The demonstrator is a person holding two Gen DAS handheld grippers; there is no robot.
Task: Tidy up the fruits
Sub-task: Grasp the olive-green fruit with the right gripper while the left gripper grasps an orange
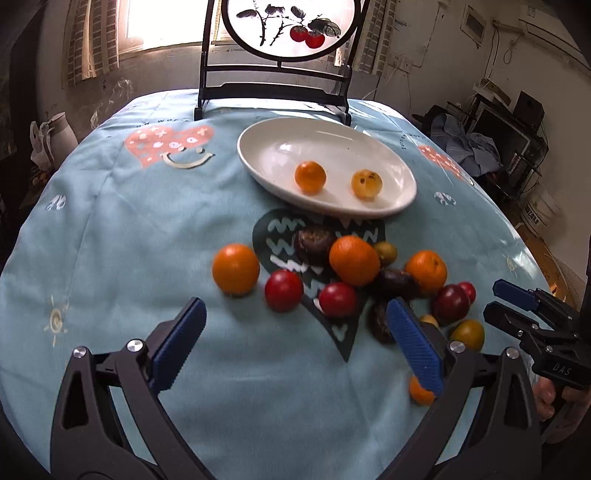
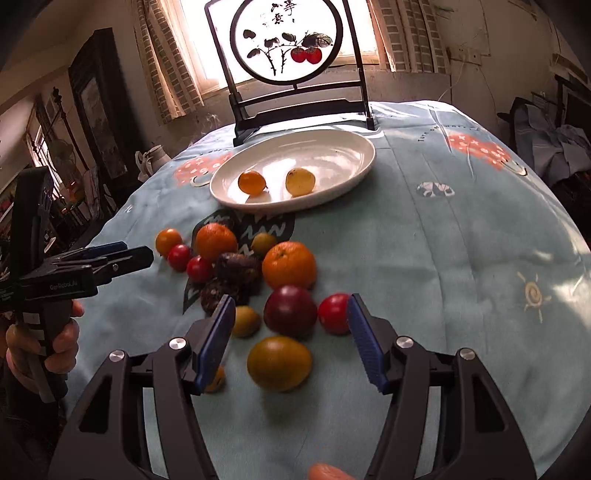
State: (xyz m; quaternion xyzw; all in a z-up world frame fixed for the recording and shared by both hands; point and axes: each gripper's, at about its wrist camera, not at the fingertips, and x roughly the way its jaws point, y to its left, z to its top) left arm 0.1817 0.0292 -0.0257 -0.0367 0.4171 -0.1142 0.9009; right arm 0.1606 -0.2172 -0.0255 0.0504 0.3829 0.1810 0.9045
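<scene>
A white oval plate (image 1: 266, 147) (image 2: 347, 147) holds a small orange fruit (image 1: 310, 176) (image 2: 252, 182) and a yellow fruit (image 1: 366, 184) (image 2: 300, 181). In front of it several loose fruits lie on the blue cloth: oranges (image 1: 235, 268) (image 2: 289, 264), red tomatoes (image 1: 283, 290) (image 2: 332, 313), a dark plum (image 2: 290, 311), brown fruits (image 1: 314, 246). My left gripper (image 1: 295, 343) is open and empty, just short of the red tomatoes. My right gripper (image 2: 291, 343) is open, its fingers either side of a yellow-green fruit (image 2: 279, 363). It also shows in the left wrist view (image 1: 496, 299).
A black-framed round painted screen (image 1: 291, 26) (image 2: 284, 40) stands at the table's far edge behind the plate. A white jug (image 1: 59, 136) sits off the table at the left. A small orange fruit (image 1: 419, 393) lies under my left gripper's right finger.
</scene>
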